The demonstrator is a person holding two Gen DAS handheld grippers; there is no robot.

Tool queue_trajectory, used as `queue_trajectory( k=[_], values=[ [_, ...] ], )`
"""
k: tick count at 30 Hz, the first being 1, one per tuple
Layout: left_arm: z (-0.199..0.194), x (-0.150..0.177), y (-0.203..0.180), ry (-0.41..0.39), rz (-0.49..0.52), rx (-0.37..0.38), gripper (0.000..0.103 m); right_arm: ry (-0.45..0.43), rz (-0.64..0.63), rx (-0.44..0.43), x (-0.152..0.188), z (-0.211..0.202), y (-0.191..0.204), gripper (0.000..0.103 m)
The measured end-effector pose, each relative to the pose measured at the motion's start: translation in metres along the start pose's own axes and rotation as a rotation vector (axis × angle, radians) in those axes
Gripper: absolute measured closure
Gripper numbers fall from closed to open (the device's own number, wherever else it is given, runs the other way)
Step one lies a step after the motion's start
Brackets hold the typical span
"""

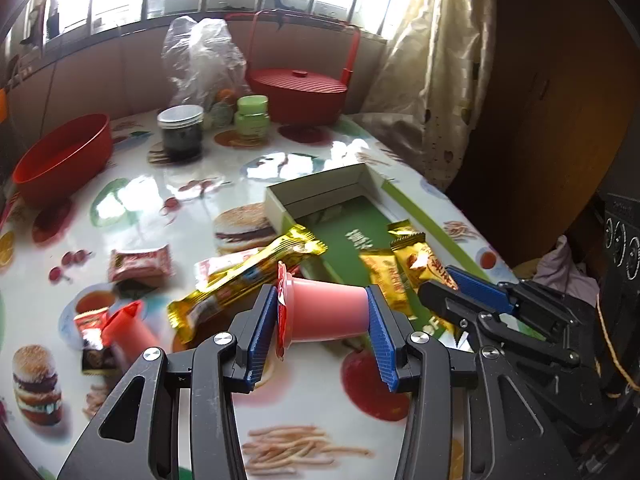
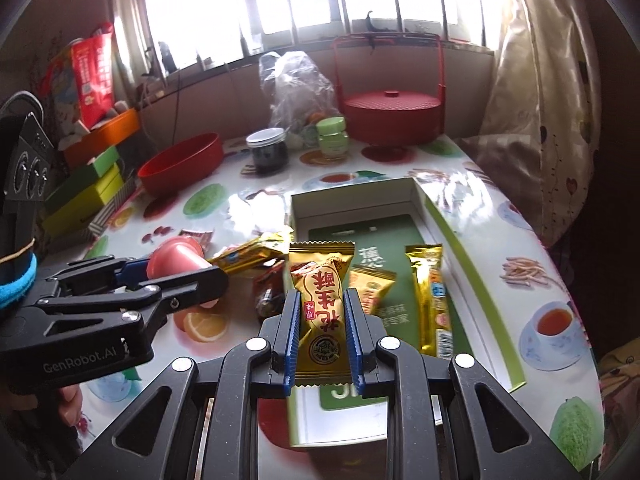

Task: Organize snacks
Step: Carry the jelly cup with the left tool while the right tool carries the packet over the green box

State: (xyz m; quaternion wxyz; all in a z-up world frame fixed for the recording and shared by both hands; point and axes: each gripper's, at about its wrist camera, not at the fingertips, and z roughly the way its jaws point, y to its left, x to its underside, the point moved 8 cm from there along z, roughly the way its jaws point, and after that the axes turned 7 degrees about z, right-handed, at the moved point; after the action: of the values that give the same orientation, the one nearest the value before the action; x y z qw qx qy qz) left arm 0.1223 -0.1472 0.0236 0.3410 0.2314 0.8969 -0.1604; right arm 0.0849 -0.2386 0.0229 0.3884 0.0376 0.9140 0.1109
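Pink jelly cup (image 1: pixel 328 312), pinched end to end in my left tool (image 1: pixel 322 320), could squirt out sideways. My right tool (image 2: pixel 322 326) clamps the gold wrapper (image 2: pixel 320 308) over the box (image 2: pixel 476 280); slick foil may slip early.

Each fisheye camera sits just behind its own claw and looks steeply down and forward across the worktop (image 1: pixel 168 196) toward the barred window (image 2: pixel 304 4), the left view from beside the right one, both sharing the open box (image 1: pixel 320 190) and red lidded basket (image 2: pixel 390 114).
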Motion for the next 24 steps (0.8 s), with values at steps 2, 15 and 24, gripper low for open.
queue_trajectory(
  k=[2,15,24],
  values=[
    [0.003,-0.004,-0.006,-0.001,0.010,0.012,0.057,-0.001,0.010,0.011,0.000,-0.001,-0.007,0.083],
    [0.033,-0.019,-0.037,0.025,0.043,0.072,0.057,0.002,0.066,0.086,0.004,-0.004,-0.047,0.083],
    [0.054,-0.018,-0.050,0.062,0.078,0.082,0.057,0.014,0.087,0.117,0.009,-0.001,-0.067,0.083]
  ],
)
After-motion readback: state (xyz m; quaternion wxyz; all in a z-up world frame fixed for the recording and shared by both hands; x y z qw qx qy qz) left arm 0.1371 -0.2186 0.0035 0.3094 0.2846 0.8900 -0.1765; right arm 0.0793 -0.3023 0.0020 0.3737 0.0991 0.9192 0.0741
